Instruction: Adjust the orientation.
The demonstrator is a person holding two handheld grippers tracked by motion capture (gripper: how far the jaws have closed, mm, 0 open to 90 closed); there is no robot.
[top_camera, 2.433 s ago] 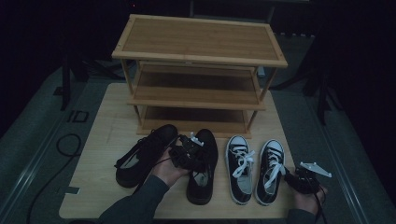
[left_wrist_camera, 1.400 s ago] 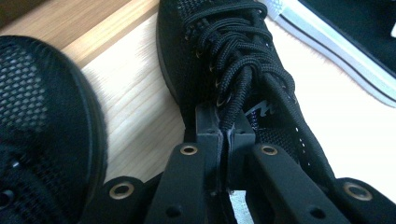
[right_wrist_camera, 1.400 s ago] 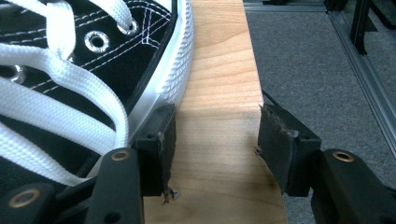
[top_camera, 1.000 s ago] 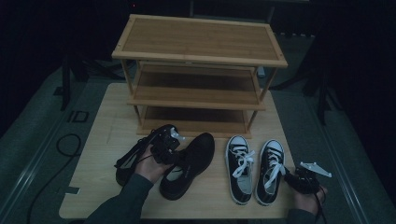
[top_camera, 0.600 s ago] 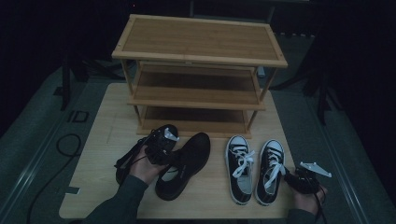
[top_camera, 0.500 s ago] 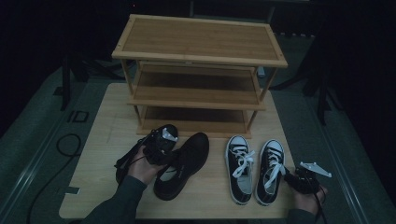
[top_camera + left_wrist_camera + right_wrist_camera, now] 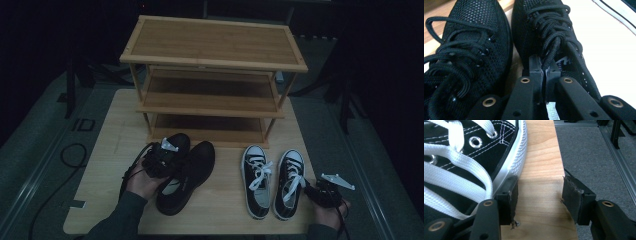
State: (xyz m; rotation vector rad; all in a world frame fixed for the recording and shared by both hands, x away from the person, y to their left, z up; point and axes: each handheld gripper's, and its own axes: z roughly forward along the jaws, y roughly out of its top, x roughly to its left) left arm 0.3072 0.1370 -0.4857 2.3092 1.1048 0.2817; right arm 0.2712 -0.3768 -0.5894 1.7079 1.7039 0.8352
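- The left gripper (image 7: 543,75) is clenched on the tongue and laces of the right black mesh shoe (image 7: 187,175), which lies angled near the front edge of the table (image 7: 100,165), toe towards the rack.
- I judge this shoe light and soft; held by the tongue it will likely droop and swing, so the stiffer heel collar would serve better.
- Its partner, the left black mesh shoe (image 7: 466,50), sits touching it.
- The right gripper (image 7: 537,195) rests released at the table's front right corner, just beside the black-and-white sneakers (image 7: 272,177).
- Farther back, the wooden shoe rack (image 7: 215,75) stands with all three shelves bare.
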